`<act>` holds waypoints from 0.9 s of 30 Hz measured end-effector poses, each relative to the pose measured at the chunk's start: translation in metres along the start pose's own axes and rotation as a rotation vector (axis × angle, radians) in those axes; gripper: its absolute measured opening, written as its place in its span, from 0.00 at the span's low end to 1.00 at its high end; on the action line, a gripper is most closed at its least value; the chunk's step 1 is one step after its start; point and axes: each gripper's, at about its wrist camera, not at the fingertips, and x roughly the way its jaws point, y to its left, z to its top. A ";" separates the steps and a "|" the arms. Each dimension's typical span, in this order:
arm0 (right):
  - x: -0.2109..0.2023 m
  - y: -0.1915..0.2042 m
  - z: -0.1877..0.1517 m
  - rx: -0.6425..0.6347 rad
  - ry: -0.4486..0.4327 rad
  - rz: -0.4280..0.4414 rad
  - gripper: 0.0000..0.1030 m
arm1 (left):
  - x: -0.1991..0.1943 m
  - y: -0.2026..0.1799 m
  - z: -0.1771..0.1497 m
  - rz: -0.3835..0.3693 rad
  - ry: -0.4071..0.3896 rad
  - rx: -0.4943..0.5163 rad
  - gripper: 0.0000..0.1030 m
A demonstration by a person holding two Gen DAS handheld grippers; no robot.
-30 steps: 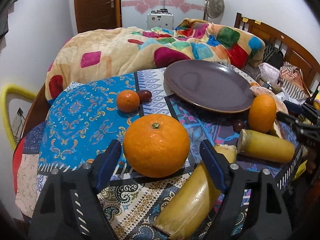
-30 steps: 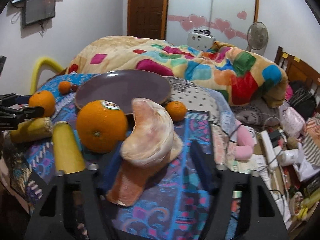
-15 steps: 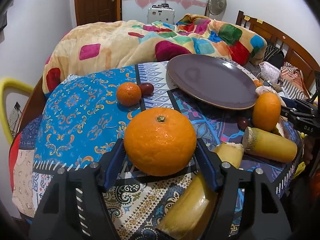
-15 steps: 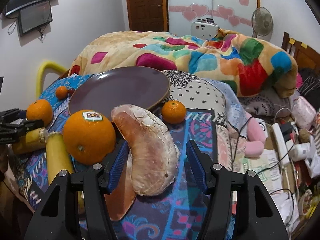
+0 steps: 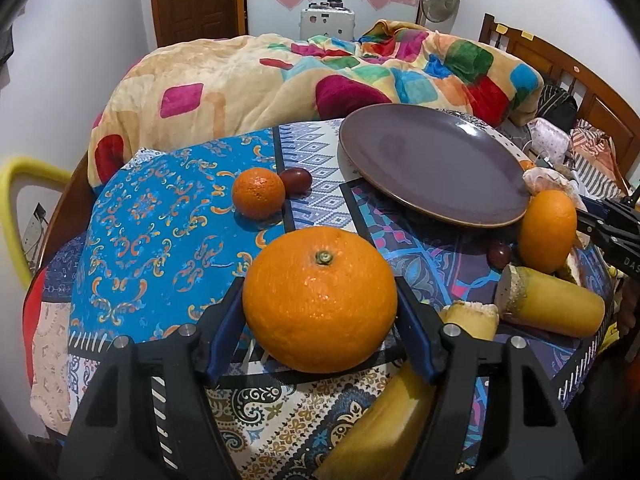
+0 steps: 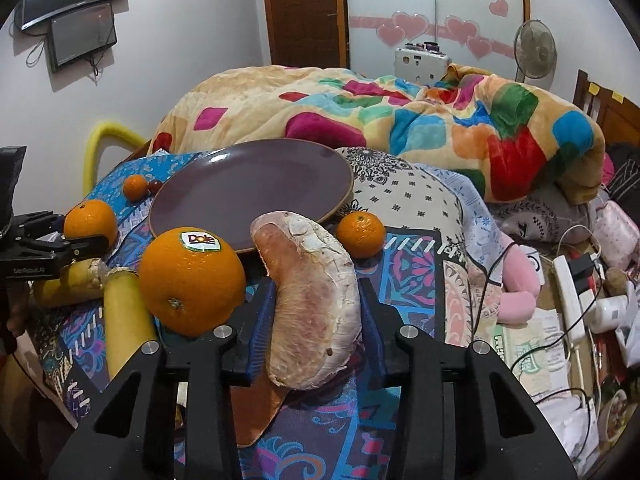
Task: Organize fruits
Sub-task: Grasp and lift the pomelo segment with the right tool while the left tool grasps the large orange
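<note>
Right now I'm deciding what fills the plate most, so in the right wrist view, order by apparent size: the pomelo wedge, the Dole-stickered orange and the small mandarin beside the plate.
1. pomelo wedge, though it is nearest the camera, which enlarges it
2. Dole-stickered orange
3. small mandarin, clearly smallest

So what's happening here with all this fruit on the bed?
A person is sorting fruit with a pair of hand-held tongs. The left tongs are shut on a big orange. The right tongs are closing around a peeled pomelo wedge, which sits between their blue pads. The purple plate behind them has nothing on it yet, and the other oranges and sugarcane pieces lie on the patterned cloth around it.
</note>
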 end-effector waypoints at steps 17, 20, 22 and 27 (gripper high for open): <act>-0.012 -0.004 0.007 -0.010 -0.032 0.020 0.26 | -0.032 -0.010 0.014 -0.020 -0.079 0.018 0.66; 0.002 -0.005 0.008 -0.009 0.022 0.036 0.37 | -0.035 -0.015 0.017 -0.029 -0.089 0.028 0.66; 0.014 -0.004 0.007 -0.015 0.053 0.031 0.41 | -0.035 -0.018 0.019 -0.032 -0.092 0.033 0.66; 0.024 0.000 0.011 -0.041 0.056 0.020 0.40 | -0.031 -0.023 0.026 -0.039 -0.090 0.032 0.66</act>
